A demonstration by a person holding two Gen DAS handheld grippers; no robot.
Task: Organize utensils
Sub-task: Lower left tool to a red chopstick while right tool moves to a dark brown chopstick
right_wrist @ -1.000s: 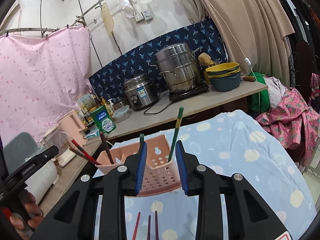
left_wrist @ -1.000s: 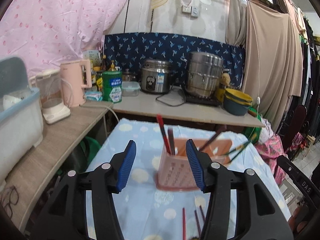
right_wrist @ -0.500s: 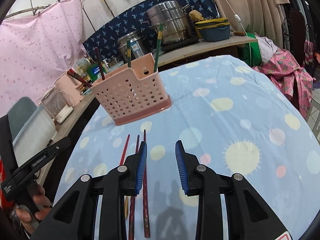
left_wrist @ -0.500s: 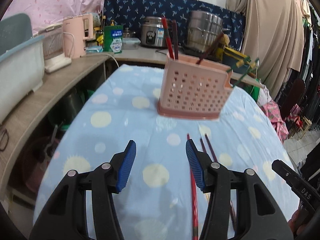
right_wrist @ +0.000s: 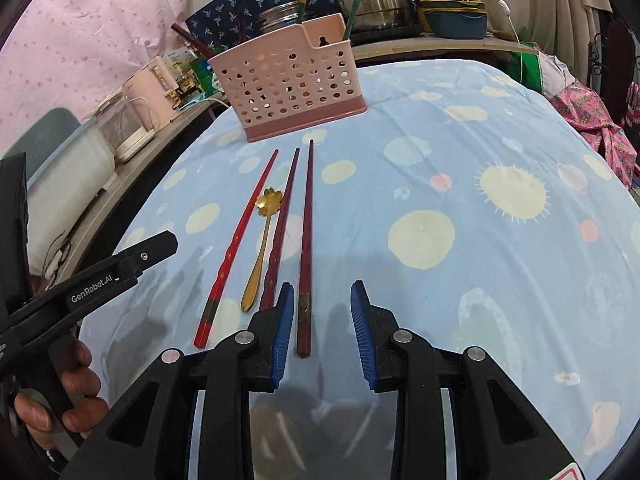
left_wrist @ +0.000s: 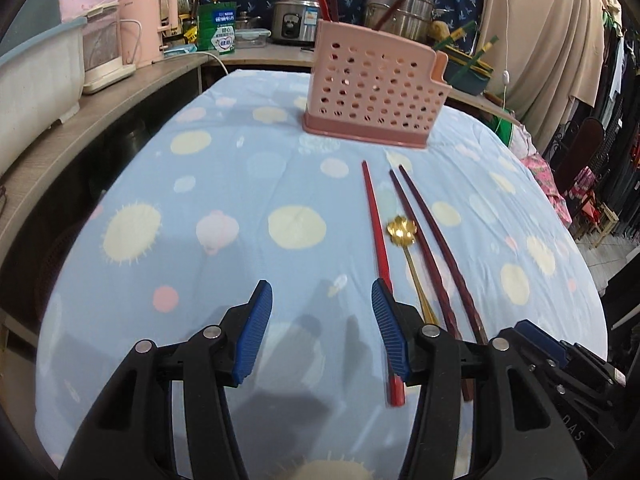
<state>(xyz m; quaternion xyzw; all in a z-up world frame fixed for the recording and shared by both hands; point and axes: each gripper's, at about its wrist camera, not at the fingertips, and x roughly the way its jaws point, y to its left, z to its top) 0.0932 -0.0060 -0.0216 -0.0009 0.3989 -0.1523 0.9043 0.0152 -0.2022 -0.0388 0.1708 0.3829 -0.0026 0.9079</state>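
Note:
A pink perforated utensil holder (left_wrist: 376,92) (right_wrist: 292,80) stands at the far end of the table with several chopsticks upright in it. On the cloth before it lie a bright red chopstick (left_wrist: 378,248) (right_wrist: 240,236), a gold flower-bowl spoon (left_wrist: 402,232) (right_wrist: 262,236) and two dark red chopsticks (left_wrist: 432,248) (right_wrist: 306,236). My left gripper (left_wrist: 322,328) is open and empty, low over the cloth just left of the red chopstick. My right gripper (right_wrist: 322,328) is open and empty, with the thick end of one dark red chopstick between its fingers.
The table wears a blue cloth with pale dots (left_wrist: 224,208). A wooden counter (left_wrist: 80,128) on the left carries a white tub, a blender and a pink kettle. The back counter holds a rice cooker (left_wrist: 296,20) and steel pots. Clothes hang at the right.
Both grippers have pulled back from the holder and come down low over the cloth near the loose chopsticks and spoon. Both stay open and empty.

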